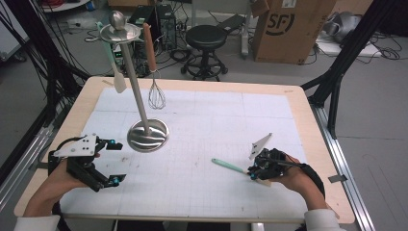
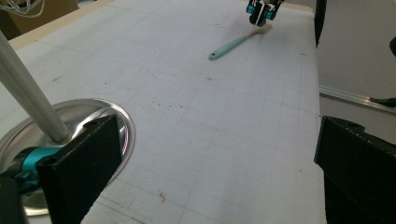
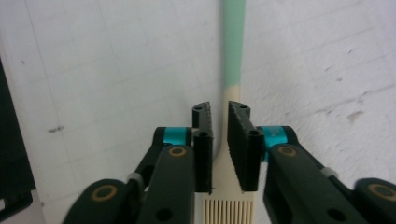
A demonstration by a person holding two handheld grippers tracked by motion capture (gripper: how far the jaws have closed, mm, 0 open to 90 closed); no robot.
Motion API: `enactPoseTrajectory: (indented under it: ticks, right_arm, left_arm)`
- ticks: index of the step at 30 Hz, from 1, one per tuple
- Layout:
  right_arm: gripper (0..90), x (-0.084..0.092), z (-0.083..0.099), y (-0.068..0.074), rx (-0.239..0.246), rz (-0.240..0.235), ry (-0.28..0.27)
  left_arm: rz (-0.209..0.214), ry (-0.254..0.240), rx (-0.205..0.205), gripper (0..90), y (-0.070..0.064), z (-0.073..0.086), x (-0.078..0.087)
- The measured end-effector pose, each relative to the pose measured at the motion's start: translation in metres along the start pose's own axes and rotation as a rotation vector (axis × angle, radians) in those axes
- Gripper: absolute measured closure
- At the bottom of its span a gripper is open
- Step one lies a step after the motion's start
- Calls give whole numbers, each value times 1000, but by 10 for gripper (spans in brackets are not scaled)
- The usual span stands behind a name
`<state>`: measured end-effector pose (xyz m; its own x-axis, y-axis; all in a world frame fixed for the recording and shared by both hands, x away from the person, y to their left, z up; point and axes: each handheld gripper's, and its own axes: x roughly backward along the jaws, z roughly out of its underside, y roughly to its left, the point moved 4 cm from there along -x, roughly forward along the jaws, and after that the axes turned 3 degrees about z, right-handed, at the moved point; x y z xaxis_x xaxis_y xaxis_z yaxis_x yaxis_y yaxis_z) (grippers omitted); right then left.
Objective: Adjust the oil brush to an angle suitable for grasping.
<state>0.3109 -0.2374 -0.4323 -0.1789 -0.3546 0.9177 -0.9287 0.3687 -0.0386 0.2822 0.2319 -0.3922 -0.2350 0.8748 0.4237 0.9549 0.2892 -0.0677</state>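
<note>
Spatula (image 1: pixel 231 167), mint-green handle with a cream slotted head, lies flat on the white gridded mat (image 1: pixel 216 120) at the near right of the table (image 1: pixel 298 103). Handle end points toward the table's middle; the head end sits under the right gripper (image 1: pixel 253 173).

Largest items first. Table is light wood, covered almost wholly by the mat. Stand (image 1: pixel 139 96) on the left half of the mat: round shiny metal base (image 1: pixel 148 136), a slim pole leaning in the high view, a disc and knob on top. From the disc hang a whisk (image 1: pixel 155 89) with a brown handle and a second spatula (image 1: pixel 115 72) with a pale head, both clear of the mat.

Left gripper (image 1: pixel 108 163) is held in the left hand at the near left edge. Jaws stand wide apart with nothing between them; in the left gripper view one jaw sits just beside the base (image 2: pixel 70 121), not touching that can be told.

Right gripper (image 3: pixel 220 140), in the right hand, points down at the mat. Its jaws straddle the cream neck of the spatula (image 3: pixel 232 42), standing narrowly apart with a thin gap on either side, so the pads do not press on it. The ribbed pads (image 3: pixel 240 144) sit just above the slotted head.
</note>
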Motion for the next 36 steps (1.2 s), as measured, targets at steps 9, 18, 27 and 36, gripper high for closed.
enactPoseTrajectory:
  ticks: [9, 18, 27, 36]
  right_arm:
    - [495, 12, -14, -2, -54, 36, -91]
    - [96, 22, -23, -3, -86, -7, -217]
    - [0, 31, -27, -7, -77, 36, -302]
    - [0, 21, -24, -8, -90, 46, -217]
  left_arm:
    - [0, -5, -1, 17, 0, 0, 1]
    - [1, -2, -4, 17, 0, 0, 1]
    - [4, -18, -1, 16, 0, -1, 2]
    - [5, -16, -1, 17, 0, -1, 2]
